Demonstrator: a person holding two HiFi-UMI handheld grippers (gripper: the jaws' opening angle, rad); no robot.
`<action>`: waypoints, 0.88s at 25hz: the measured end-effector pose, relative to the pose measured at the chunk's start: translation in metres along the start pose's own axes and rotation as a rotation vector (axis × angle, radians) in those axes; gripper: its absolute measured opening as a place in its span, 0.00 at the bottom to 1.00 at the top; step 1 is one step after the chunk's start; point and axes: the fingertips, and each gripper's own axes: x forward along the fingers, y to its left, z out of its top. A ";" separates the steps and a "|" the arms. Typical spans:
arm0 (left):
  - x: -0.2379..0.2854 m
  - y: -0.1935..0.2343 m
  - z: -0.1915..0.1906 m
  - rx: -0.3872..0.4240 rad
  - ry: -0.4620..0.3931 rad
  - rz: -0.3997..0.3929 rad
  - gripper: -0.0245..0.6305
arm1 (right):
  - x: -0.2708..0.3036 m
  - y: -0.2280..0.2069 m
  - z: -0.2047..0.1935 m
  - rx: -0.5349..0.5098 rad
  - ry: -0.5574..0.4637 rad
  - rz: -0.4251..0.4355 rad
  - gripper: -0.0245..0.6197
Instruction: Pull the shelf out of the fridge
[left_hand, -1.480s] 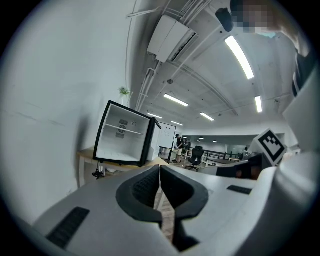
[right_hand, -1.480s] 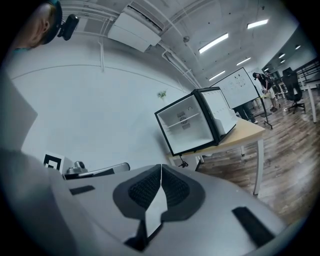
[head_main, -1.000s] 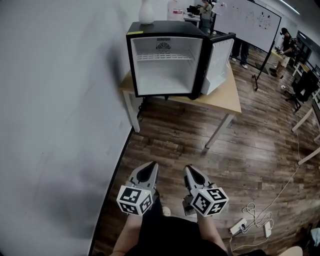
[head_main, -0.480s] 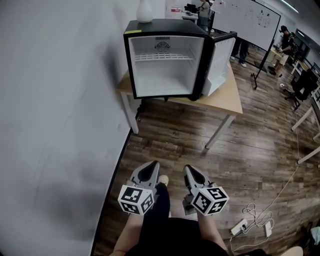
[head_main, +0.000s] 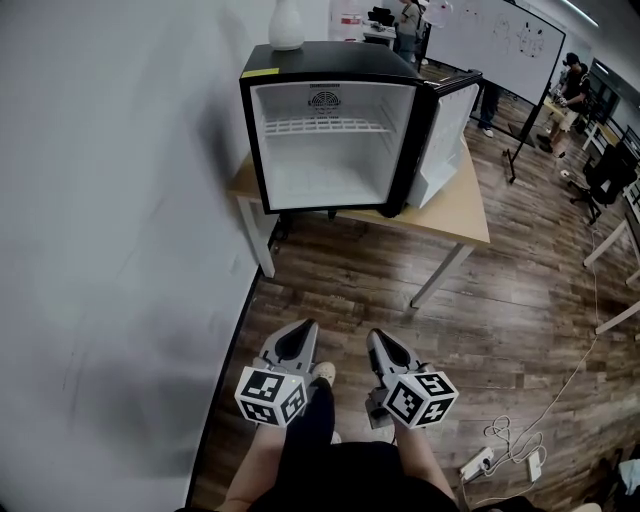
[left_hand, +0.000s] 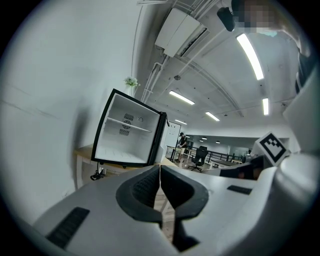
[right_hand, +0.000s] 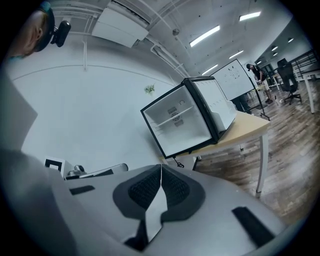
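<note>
A small black fridge (head_main: 330, 125) stands on a wooden table (head_main: 460, 205) against the wall, its door (head_main: 447, 135) swung open to the right. One white wire shelf (head_main: 330, 126) sits across its white inside, in the upper part. The same fridge (left_hand: 129, 130) and shelf (left_hand: 130, 125) show in the left gripper view, and the fridge (right_hand: 187, 120) in the right gripper view. My left gripper (head_main: 297, 332) and right gripper (head_main: 377, 340) are held low and close to my body, far from the fridge. Both are shut and hold nothing.
A white vase (head_main: 286, 24) stands on top of the fridge. The grey wall (head_main: 110, 230) runs along the left. Cables and a power strip (head_main: 478, 463) lie on the wood floor at lower right. A whiteboard (head_main: 500, 45), people and office chairs are at the far right.
The fridge now sits lower and larger in the head view, so I have moved toward it. Both grippers keep their place in front of me, still shut.
</note>
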 end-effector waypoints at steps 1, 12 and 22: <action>0.006 0.003 0.004 -0.001 -0.003 0.000 0.05 | 0.006 -0.001 0.004 0.000 0.003 0.003 0.03; 0.060 0.038 0.041 -0.008 -0.031 -0.010 0.05 | 0.063 -0.014 0.043 -0.004 0.011 0.018 0.03; 0.113 0.079 0.068 0.001 -0.054 -0.014 0.05 | 0.119 -0.035 0.079 -0.005 -0.012 0.007 0.03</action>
